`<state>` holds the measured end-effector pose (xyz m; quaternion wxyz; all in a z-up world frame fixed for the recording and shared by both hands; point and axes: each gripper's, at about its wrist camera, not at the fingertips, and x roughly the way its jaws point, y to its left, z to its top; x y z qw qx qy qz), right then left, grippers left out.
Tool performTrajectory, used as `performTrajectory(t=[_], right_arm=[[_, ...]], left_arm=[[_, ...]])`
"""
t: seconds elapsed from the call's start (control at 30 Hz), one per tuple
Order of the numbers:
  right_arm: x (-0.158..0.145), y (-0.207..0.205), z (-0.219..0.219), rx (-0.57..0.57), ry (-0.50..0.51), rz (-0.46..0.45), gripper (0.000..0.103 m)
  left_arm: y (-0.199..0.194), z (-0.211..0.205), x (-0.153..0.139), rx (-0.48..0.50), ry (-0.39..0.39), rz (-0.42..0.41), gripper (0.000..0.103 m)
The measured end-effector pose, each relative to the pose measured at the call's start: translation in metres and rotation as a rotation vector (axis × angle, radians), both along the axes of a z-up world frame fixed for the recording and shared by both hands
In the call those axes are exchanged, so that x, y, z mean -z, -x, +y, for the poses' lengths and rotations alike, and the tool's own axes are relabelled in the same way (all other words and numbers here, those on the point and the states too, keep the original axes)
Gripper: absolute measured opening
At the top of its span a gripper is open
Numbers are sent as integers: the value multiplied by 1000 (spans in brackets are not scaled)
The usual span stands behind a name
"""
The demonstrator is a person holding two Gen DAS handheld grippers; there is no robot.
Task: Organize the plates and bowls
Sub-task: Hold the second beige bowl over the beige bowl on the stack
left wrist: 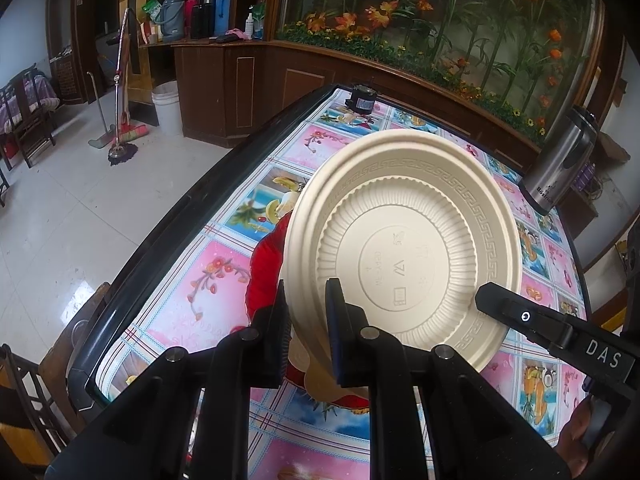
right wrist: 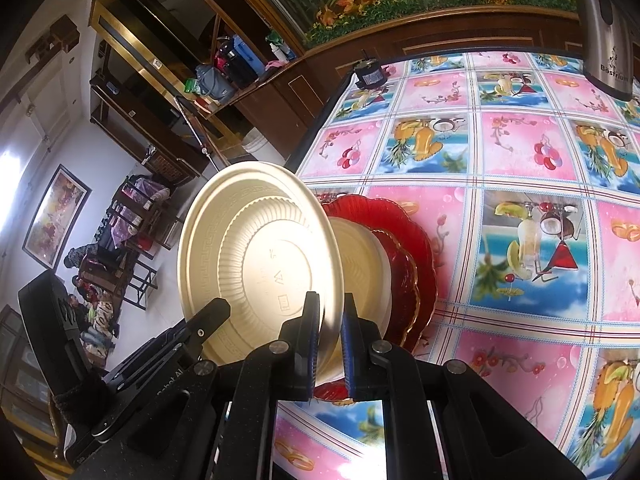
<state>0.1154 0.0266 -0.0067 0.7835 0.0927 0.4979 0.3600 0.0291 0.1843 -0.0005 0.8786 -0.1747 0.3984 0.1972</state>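
cream plastic plate [left wrist: 404,240] tilted up over red plates [right wrist: 404,256] on table [right wrist: 520,152] | left gripper [left wrist: 308,332] and right gripper [right wrist: 330,340] both pinch its rim | likely light, stiff, slick; hold rim edge

Left claw [left wrist: 306,330] showing black frame, round silver screws, blue-edged pads. Right claw [right wrist: 330,344] wearing same black frame, silver screws, blue pads; white "DAS" lettering showing on its side.
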Motion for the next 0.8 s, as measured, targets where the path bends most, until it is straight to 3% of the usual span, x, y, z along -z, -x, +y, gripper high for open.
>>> performTrajectory(t=[0.8], right_arm=[[5,-3,0,1,6,30,10]], left_arm=[[-3,2,5,7,6,20,14]])
